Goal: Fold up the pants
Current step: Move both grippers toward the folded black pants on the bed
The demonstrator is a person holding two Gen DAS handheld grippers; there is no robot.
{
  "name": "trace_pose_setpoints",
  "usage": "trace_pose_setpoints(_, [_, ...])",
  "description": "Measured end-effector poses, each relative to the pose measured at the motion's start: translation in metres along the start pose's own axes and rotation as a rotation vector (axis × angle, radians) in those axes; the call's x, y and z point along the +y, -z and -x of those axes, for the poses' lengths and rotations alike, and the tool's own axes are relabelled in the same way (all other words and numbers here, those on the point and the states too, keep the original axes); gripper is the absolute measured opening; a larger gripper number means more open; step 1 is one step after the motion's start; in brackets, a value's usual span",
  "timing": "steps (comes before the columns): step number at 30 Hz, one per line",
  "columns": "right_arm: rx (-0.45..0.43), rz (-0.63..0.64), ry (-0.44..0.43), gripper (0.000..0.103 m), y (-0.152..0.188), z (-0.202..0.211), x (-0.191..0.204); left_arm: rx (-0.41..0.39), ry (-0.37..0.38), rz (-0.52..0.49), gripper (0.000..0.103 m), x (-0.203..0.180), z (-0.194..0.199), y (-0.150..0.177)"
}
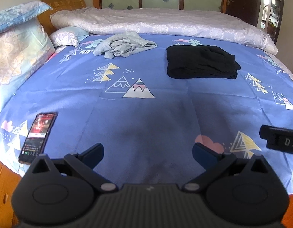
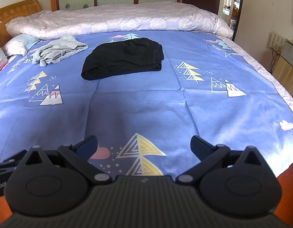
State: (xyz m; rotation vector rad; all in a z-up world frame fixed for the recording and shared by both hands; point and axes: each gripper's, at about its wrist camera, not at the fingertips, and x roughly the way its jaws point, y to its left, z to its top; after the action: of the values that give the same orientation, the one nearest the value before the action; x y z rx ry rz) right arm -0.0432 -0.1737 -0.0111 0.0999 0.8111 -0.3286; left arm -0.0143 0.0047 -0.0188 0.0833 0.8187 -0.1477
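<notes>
You're holding the left gripper (image 1: pixel 148 153) and right gripper (image 2: pixel 144 146) wide open and empty over the blue sheet (image 1: pixel 146 117), black pants (image 2: pixel 123 59) lying folded mid-bed, grey pants (image 2: pixel 59 50) sitting crumpled, unfolded.

A pair of black soft-fabric pants (image 1: pixel 201 61) (image 2: pixel 123 58) lies folded into a compact, roughly rectangular stack on the blue sheet printed with trees and mountains (image 1: pixel 146 114) (image 2: pixel 146 104), toward the far half of the bed. Its layered edges show along the near and right sides, and the top surface is slightly rumpled. To its left, apart from it, a light grey garment (image 1: pixel 123 45) (image 2: pixel 59 50) sits crumpled in a loose heap; what kind it is cannot be told.
</notes>
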Motion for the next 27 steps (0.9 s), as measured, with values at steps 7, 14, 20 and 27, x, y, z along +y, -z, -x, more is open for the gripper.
trace_pose_setpoints(7, [0.004, 0.003, 0.004, 0.103, 0.006, 0.001, -0.001, 0.022, 0.024, -0.032, 0.103, -0.008, 0.008, 0.021])
trace_pose_setpoints(14, [-0.013, -0.014, -0.010, 0.103, 0.019, 0.015, -0.011, -0.028, 0.058, -0.078, 0.103, -0.016, 0.038, 0.034])
trace_pose_setpoints(20, [-0.076, -0.037, -0.023, 0.103, 0.035, 0.042, -0.025, -0.069, 0.093, -0.059, 0.103, -0.013, 0.065, 0.042])
trace_pose_setpoints(27, [-0.191, -0.112, -0.079, 0.103, 0.057, 0.076, -0.041, -0.154, 0.134, -0.057, 0.103, -0.015, 0.093, 0.046])
